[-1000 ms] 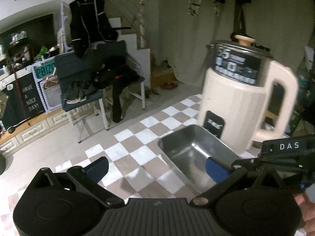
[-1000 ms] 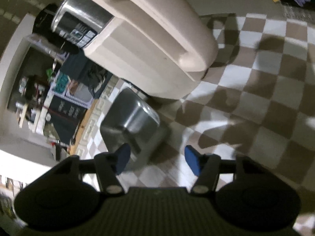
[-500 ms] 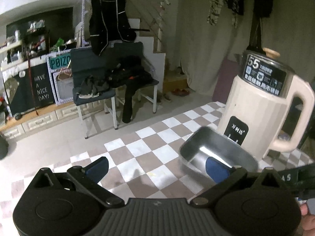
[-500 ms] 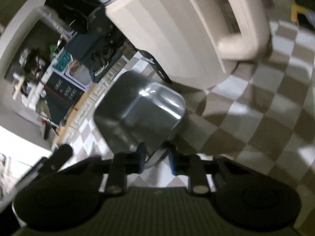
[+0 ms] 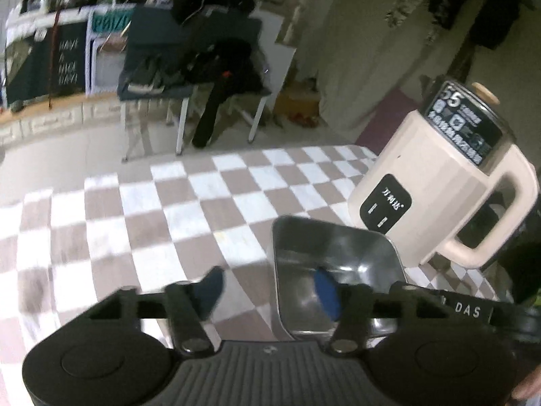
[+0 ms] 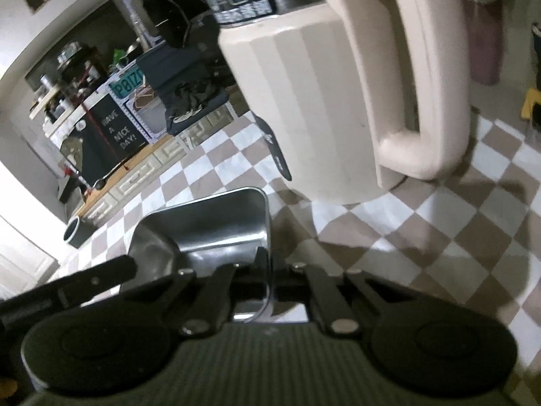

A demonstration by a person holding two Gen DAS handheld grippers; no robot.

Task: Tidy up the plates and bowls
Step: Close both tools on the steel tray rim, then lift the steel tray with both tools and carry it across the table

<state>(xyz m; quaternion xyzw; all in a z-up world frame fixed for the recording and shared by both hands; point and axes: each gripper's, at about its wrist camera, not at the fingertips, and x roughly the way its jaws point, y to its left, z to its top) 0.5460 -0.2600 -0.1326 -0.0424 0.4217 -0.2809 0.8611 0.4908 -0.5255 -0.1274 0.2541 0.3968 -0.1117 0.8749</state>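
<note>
Right tool (image 6: 268,270) clamped on steel bowl (image 6: 216,233) rim; left tool (image 5: 270,287) closing.

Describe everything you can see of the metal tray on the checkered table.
The metal tray is a shiny steel rectangle with rounded corners, raised walls and an empty, reflective inside. It sits on the checkered tablecloth just in front of the cream kettle. The right gripper has its jaws shut on one wall. The left gripper is closing over another wall, one finger inside.

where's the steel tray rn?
Steel tray sits on the checkered tablecloth beside the cream kettle, lower right in the left wrist view; right gripper clamps its rim.
</note>
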